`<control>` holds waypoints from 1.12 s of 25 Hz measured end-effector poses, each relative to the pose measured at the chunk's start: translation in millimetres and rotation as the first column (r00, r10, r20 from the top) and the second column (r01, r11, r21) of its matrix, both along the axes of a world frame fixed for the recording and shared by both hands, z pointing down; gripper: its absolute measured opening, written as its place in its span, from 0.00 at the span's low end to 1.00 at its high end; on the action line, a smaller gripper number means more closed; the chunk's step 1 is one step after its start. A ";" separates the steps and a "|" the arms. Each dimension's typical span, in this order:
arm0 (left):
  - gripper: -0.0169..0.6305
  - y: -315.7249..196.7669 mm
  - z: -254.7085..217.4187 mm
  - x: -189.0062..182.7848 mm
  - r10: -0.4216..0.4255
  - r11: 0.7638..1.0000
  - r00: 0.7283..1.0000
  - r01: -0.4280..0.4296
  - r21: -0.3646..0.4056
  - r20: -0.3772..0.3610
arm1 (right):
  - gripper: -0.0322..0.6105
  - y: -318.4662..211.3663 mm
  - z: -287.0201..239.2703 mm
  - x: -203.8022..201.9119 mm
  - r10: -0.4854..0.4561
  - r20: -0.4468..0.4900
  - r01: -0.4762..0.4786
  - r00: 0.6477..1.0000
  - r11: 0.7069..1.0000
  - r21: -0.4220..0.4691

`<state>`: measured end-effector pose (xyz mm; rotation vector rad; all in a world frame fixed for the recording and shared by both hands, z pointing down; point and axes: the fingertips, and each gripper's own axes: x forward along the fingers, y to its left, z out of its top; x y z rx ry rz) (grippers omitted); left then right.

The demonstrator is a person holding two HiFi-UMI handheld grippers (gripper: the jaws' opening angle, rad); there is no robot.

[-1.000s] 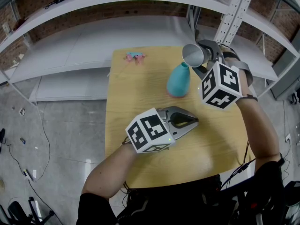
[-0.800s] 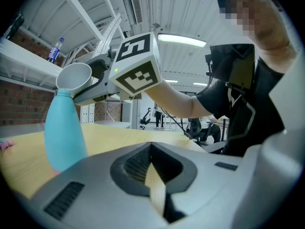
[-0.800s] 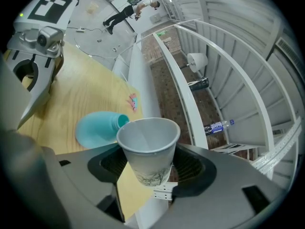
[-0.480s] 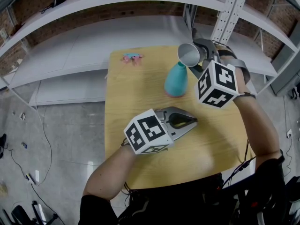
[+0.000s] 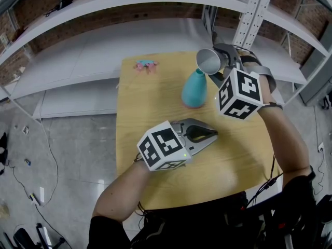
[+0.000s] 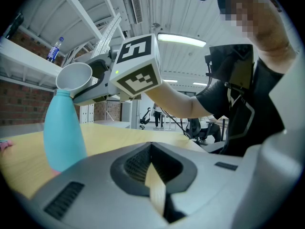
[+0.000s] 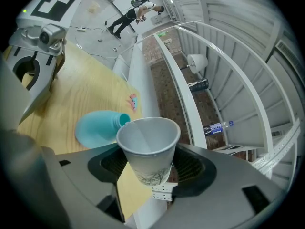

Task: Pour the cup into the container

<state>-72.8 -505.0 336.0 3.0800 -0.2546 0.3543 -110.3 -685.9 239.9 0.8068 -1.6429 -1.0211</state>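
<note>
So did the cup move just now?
No. The paper cup stays tipped just above the mouth of the teal bottle, the same as in the earlier head views.

Right gripper (image 5: 222,62) clamps cup (image 5: 209,61); left gripper (image 5: 211,134) seemingly closed

Nothing legible anywhere (the label on the bottle (image 7: 217,127) is blurred).

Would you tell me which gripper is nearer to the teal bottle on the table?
Right. The right gripper holds the paper cup tilted just over the teal bottle; the left gripper sits nearer the person, clearly apart from it.
</note>
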 end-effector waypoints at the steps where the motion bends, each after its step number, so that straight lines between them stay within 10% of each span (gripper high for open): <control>1: 0.03 0.0 0.1 0.0 0.000 1.000 1.000 0.000 0.000 0.000 | 0.52 -0.1 -0.1 0.3 0.000 -0.002 0.000 1.000 1.000 0.001; 15: 0.03 0.8 0.3 -0.4 0.001 1.000 1.000 -0.001 0.003 -0.001 | 0.52 1.0 7.4 5.4 0.023 0.211 0.009 0.977 0.989 -0.147; 28: 0.03 0.6 1.7 -1.2 0.003 1.000 1.000 -0.003 -0.003 0.006 | 0.52 -12.0 27.7 42.7 0.197 0.584 0.047 0.787 0.925 -0.376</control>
